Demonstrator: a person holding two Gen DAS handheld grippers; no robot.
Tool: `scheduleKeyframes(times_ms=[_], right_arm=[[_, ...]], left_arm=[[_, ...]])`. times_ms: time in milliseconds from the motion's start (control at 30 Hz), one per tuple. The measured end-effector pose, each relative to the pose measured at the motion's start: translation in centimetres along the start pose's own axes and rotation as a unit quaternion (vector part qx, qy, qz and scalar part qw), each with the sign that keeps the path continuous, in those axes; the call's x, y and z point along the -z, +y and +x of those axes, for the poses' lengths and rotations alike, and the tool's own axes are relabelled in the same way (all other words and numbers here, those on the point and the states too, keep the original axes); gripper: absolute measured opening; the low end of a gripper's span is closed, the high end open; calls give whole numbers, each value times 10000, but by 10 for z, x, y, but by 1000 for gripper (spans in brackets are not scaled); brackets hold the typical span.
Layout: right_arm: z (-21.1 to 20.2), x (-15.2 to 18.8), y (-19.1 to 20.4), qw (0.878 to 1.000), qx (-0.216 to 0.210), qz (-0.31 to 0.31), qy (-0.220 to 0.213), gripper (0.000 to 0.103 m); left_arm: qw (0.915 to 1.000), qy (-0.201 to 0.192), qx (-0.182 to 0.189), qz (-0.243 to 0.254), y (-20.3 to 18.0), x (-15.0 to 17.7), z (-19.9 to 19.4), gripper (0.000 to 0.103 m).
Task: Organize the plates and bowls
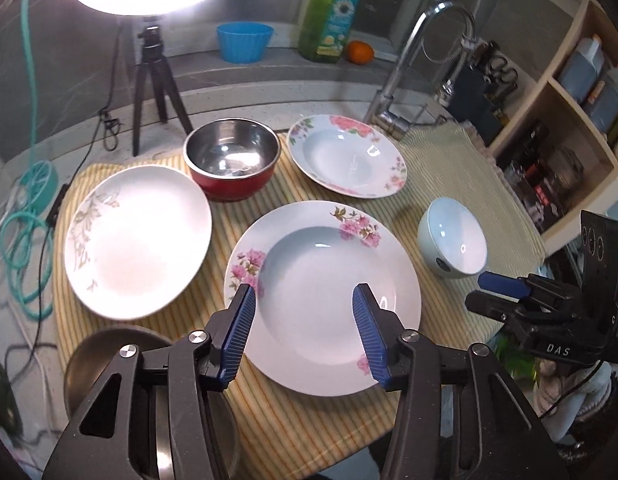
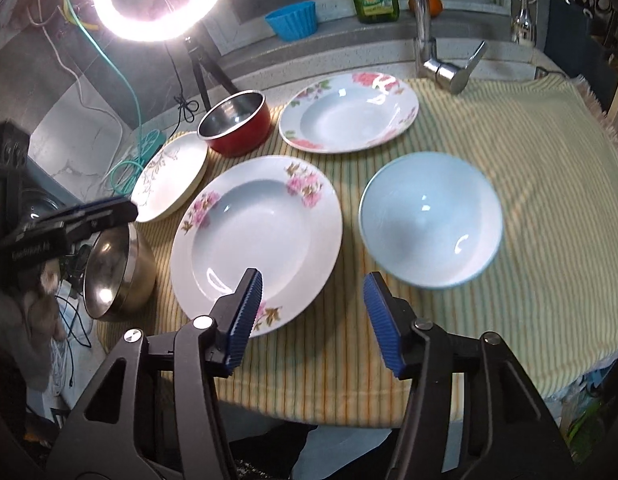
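Glossy ceramic: I see a deep floral plate at centre of the striped cloth, a second floral plate behind, a pale plate left. Smooth blue bowl sits right with bare cloth around it; red steel-lined bowl behind. My left claw and right claw both gape wide, holding nothing.
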State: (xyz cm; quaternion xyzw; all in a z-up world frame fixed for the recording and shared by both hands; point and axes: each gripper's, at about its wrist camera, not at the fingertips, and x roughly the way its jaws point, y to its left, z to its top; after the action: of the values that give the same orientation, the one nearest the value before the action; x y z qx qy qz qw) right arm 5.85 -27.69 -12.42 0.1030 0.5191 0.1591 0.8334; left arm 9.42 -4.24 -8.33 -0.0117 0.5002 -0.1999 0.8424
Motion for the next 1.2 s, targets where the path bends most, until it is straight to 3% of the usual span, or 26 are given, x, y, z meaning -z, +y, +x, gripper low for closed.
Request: scheduleKeyframes(times_ms=[233, 633, 1200], right_arm=[[23, 23, -2, 9983, -301, 341, 356, 43], [49, 33, -16, 9914, -458, 995, 710, 34], [70, 30, -27, 9835, -733, 1421, 849, 33]], left_arm=[[9963, 613, 86, 594, 9, -26, 31, 34], [9886, 1341, 325, 600, 39, -53, 89, 33], [9843, 1638, 564, 340, 56, -65, 120, 33]])
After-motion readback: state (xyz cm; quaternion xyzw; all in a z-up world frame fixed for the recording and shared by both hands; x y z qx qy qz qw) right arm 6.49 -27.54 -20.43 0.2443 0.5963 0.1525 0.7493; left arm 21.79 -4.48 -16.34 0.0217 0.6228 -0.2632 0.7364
